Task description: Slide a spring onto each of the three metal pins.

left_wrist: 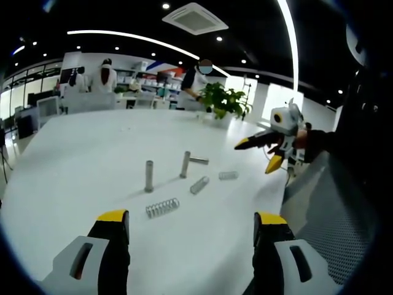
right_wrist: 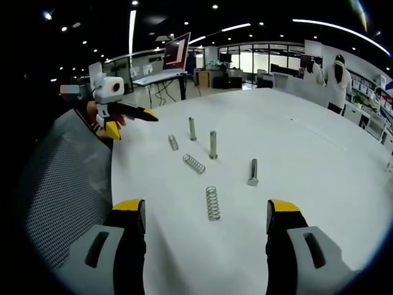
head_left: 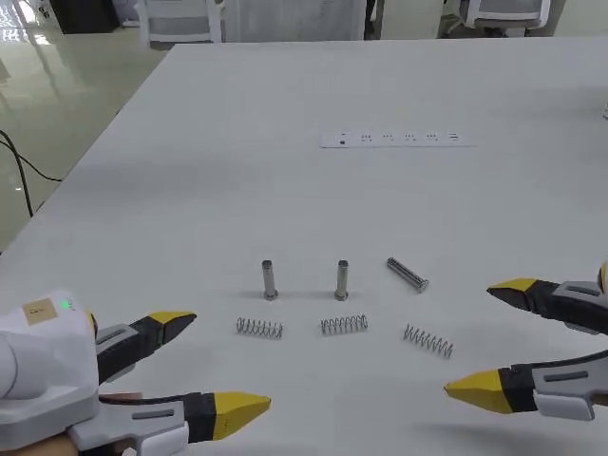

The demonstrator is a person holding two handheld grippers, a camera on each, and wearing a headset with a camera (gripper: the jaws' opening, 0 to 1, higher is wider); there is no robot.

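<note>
The left gripper [head_left: 232, 360] and right gripper [head_left: 467, 338] hold their fingers [head_left: 237, 408] wide and empty over the surface [head_left: 285, 190]. Three springs [head_left: 344, 325] lie in a row between the two sets of fingers; just beyond, two pins [head_left: 270, 280] stand upright and a third pin [head_left: 408, 275] lies flat. Markings on the strip [head_left: 397, 140] farther ahead are illegible.

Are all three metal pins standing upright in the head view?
No, the right pin lies on its side, while the left pin and middle pin stand upright.
</note>
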